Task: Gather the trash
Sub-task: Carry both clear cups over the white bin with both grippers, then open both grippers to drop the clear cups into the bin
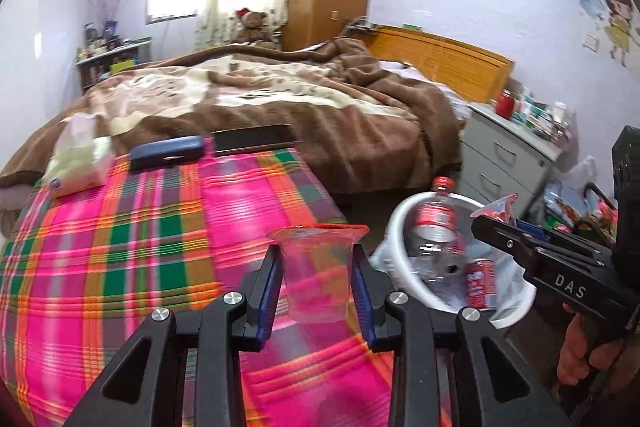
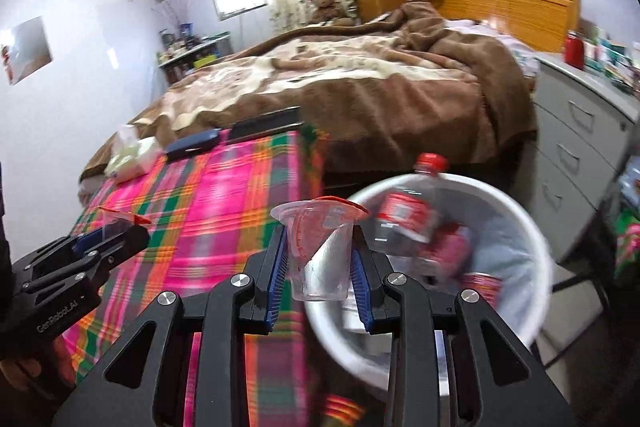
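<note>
Left claw grips a clear plastic cup above the desk's right edge; right claw grips a second cup at the bin rim. Thin, light, crushable walls likely: hold mid-body, gently.

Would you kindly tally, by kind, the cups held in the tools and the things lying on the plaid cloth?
Clear plastic cups: 2, one in the left tool, one in the right tool
Tissue pack: 1
Dark blue case: 1
Flat black slab: 1
Total: 5
</note>
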A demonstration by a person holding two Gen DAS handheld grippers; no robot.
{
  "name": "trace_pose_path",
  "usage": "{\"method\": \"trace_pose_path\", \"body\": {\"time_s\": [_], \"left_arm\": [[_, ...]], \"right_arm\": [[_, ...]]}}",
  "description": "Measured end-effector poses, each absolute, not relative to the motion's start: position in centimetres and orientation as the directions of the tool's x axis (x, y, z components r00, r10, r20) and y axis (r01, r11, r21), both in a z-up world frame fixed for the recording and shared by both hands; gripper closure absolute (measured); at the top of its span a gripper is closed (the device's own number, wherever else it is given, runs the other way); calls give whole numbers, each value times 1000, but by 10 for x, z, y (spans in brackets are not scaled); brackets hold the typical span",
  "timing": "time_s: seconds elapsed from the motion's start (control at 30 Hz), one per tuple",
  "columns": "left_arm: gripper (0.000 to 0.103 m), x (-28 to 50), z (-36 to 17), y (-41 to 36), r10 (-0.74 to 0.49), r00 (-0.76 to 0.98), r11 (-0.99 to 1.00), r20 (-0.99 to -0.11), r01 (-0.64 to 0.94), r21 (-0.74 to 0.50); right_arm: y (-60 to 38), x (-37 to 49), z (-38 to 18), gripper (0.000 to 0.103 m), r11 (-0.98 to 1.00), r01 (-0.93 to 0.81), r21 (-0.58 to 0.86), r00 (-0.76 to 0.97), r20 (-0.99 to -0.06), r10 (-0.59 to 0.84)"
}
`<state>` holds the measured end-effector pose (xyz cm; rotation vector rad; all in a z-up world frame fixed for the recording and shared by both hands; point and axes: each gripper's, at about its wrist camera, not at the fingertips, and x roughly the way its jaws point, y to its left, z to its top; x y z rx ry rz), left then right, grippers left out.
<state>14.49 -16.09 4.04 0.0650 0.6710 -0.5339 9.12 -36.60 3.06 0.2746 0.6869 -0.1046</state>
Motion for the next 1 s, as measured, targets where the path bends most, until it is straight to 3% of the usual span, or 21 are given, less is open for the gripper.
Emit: {"method": "trace_pose_path", "body": {"time_s": [0.5,0.93,1.0], "left_arm": [[69,122,7,-276,-543,497,747,-677,655,-118],[68,127,-18,-305,-536,440,733,-720,666,-139],[60,129,-18,-305,-533,438,739,-723,658,-146]], "right_arm": [[-434,70,-6,72,926,324,192,686,-722,-91],[-449,75,-27,71,925,331,185,627,-776,-69],[-449,74,-28,61,923,337,184,624,-778,-72]]}}
